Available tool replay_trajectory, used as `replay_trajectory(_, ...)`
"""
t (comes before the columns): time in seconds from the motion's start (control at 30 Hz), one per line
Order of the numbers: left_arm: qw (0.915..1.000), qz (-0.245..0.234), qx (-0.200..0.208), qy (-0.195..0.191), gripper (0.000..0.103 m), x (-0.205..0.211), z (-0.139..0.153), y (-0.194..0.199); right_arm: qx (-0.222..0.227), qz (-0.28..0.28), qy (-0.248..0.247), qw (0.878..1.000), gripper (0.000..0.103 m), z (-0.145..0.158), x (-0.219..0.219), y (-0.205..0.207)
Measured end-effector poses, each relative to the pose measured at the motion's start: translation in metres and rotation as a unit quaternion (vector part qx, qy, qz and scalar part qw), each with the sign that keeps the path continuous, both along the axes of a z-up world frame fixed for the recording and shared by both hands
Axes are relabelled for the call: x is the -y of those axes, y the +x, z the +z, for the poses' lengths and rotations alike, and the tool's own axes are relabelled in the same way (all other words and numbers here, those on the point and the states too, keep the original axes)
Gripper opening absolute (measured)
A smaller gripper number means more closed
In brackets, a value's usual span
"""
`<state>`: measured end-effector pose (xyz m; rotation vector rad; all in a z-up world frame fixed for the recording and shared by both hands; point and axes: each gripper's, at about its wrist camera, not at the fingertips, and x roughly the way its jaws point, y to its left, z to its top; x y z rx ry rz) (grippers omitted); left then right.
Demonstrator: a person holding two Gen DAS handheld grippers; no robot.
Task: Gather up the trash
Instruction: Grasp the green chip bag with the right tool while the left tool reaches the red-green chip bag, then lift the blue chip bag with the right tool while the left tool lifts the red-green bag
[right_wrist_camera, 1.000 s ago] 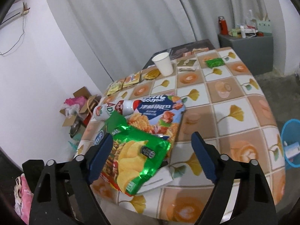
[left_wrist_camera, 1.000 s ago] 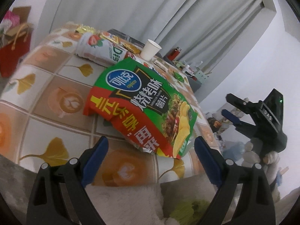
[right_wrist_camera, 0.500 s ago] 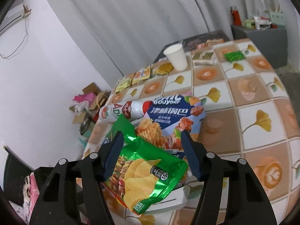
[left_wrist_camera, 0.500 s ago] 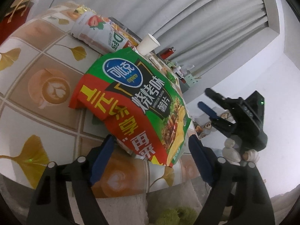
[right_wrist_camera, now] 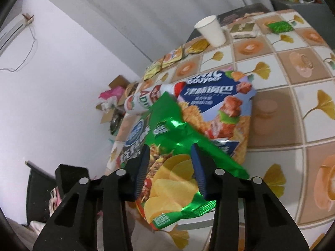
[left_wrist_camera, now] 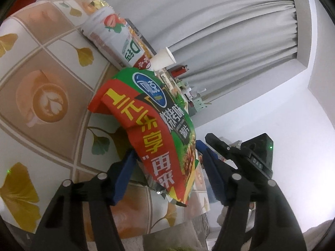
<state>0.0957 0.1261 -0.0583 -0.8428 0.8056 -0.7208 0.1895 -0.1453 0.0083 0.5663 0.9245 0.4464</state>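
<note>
A green and red chip bag (left_wrist_camera: 155, 133) lies on the tiled table, also in the right wrist view (right_wrist_camera: 178, 156). My left gripper (left_wrist_camera: 165, 152) is open with its fingers on either side of the bag's near end. My right gripper (right_wrist_camera: 170, 148) is open and straddles the bag's other end; it also shows in the left wrist view (left_wrist_camera: 240, 152). A blue snack bag (right_wrist_camera: 222, 108) lies partly under the green one. A yogurt bottle (left_wrist_camera: 113, 37) lies on its side behind them. A white paper cup (right_wrist_camera: 211, 30) stands further back.
Small snack wrappers (right_wrist_camera: 167, 60) and a green packet (right_wrist_camera: 279, 26) lie across the table (left_wrist_camera: 41, 67). Grey curtains (left_wrist_camera: 209, 21) hang behind. Cardboard boxes (right_wrist_camera: 117, 96) sit on the floor beside the table.
Both grippers have moved in on the green chip bag and narrowed, so that their fingers now flank its two ends. The bag looks bunched up and raised.
</note>
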Motion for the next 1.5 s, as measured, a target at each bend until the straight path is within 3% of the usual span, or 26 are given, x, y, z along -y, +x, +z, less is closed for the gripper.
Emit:
replay_trajectory(0.2,0.9999,0.011,-0.010,-0.002,0.049,0.000,-0.004,0.002,-0.004,0.039,0.007,0.999,0.034,-0.003,-0.018,0.000)
replay_trajectory(0.33,0.9992,0.025,-0.032,0.003,0.031,-0.001,-0.012,0.010,-0.004,0.049,0.007,0.999,0.034,-0.003,-0.023,0.000)
replay_trajectory(0.47,0.9996,0.022,-0.016,0.005,0.020,-0.005,-0.007,0.006,0.014,0.051,0.007,0.999,0.034,0.008,-0.019,-0.004)
replay_trajectory(0.57,0.9990,0.023,0.005,0.039,0.020,-0.012,0.003,0.003,0.044,0.025,0.021,0.999,0.044,0.023,0.003,-0.006)
replay_trajectory(0.63,0.9979,0.026,0.010,0.058,0.020,-0.019,0.008,0.001,0.045,-0.013,0.043,0.998,0.057,0.027,0.027,-0.004)
replay_trajectory(0.77,0.9960,0.032,0.002,0.084,0.020,-0.033,0.009,-0.001,-0.003,-0.069,0.070,0.995,0.064,0.010,0.060,0.010)
replay_trajectory(0.9,0.9946,0.032,-0.003,0.099,0.020,-0.037,0.007,-0.003,-0.092,-0.097,0.124,0.983,0.067,-0.027,0.078,0.032)
replay_trajectory(1.1,0.9931,0.030,-0.004,0.113,0.020,-0.032,0.009,0.000,-0.135,-0.094,0.158,0.974,0.067,-0.056,0.073,0.051)
replay_trajectory(1.17,0.9928,0.029,-0.002,0.116,0.020,-0.031,0.011,0.000,-0.143,-0.093,0.163,0.972,0.065,-0.062,0.070,0.057)
replay_trajectory(1.33,0.9927,0.029,-0.002,0.117,0.020,-0.032,0.011,0.000,-0.142,-0.100,0.184,0.967,0.041,-0.071,0.067,0.063)
replay_trajectory(1.5,0.9934,0.030,0.001,0.111,0.020,-0.034,0.010,-0.002,-0.133,-0.106,0.198,0.965,0.027,-0.073,0.071,0.056)
